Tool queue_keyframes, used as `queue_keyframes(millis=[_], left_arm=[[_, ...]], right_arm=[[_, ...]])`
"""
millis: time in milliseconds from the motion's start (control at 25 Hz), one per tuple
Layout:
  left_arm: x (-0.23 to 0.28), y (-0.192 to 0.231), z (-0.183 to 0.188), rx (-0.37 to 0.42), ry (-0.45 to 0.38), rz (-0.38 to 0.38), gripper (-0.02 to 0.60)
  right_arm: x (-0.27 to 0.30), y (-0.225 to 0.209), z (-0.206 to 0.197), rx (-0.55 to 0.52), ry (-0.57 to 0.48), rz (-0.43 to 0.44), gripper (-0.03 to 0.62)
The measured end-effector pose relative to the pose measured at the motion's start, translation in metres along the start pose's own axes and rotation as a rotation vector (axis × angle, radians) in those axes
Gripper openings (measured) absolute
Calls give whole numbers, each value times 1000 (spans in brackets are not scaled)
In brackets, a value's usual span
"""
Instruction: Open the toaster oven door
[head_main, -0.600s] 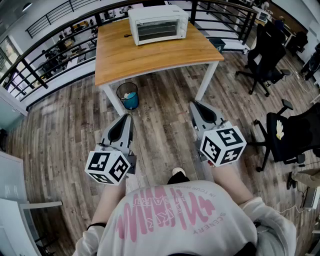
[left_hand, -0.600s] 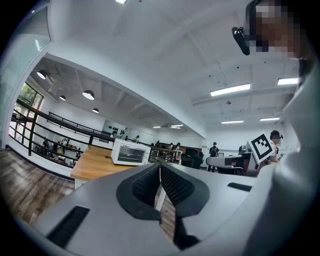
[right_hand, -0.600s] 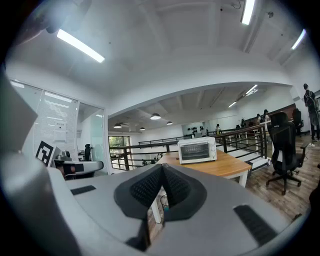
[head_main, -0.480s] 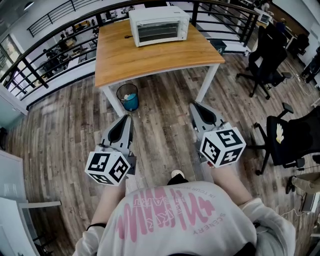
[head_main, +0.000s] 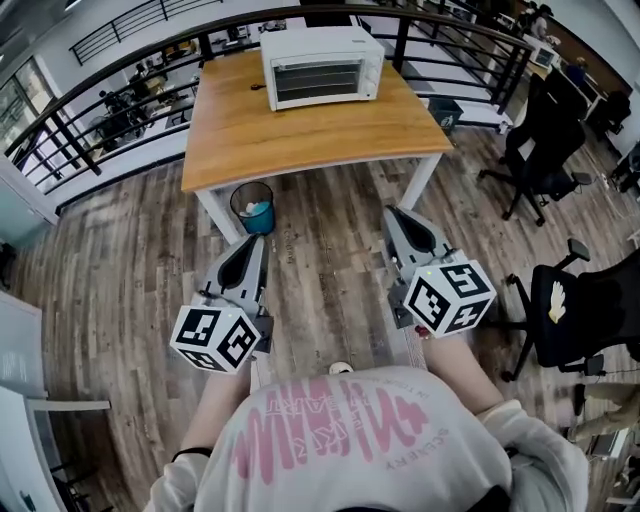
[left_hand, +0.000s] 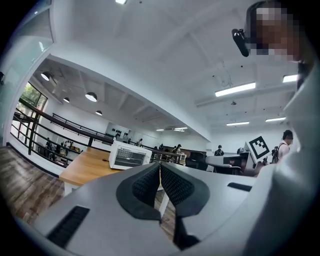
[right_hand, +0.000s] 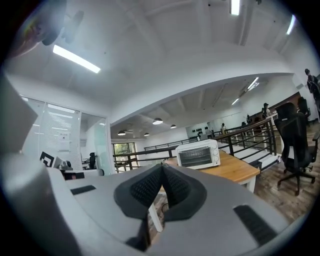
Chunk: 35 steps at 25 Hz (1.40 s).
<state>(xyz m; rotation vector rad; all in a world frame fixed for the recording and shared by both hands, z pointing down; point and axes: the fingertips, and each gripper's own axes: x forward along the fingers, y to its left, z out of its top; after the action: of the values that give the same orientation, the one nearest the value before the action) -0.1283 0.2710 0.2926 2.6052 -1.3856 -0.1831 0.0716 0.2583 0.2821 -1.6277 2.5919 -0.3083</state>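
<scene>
A white toaster oven (head_main: 320, 66) stands at the far edge of a wooden table (head_main: 300, 135), its glass door closed. It also shows small in the left gripper view as the toaster oven (left_hand: 129, 155) and in the right gripper view as the toaster oven (right_hand: 197, 154). My left gripper (head_main: 252, 243) and right gripper (head_main: 392, 216) are held level over the floor, well short of the table. Both have their jaws shut with nothing between them, as seen at the left gripper (left_hand: 159, 166) and the right gripper (right_hand: 162, 167).
A bin with a blue liner (head_main: 253, 206) sits under the table's near edge. A black railing (head_main: 130, 70) runs behind the table. Black office chairs (head_main: 545, 160) stand at the right, and another chair (head_main: 580, 310) is close to my right arm. Wood floor (head_main: 320, 270) lies between me and the table.
The table and toaster oven sit slightly lower and nearer in the head view. Both grippers keep their places in the view and stay shut.
</scene>
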Motion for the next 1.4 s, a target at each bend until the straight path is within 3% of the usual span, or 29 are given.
queue_keyframes(millis=[440, 840, 1120, 1400], left_arm=[[29, -15, -15, 5, -39, 65, 25], [61, -7, -31, -5, 8, 56, 25], [94, 24, -37, -51, 27, 49, 25], [128, 63, -11, -11, 13, 4, 25]], right_arm=[[16, -38, -2, -49, -7, 96, 6], [44, -67, -29, 25, 61, 72, 5], [86, -75, -33, 30, 85, 100, 5], [140, -60, -15, 22, 56, 159, 6]])
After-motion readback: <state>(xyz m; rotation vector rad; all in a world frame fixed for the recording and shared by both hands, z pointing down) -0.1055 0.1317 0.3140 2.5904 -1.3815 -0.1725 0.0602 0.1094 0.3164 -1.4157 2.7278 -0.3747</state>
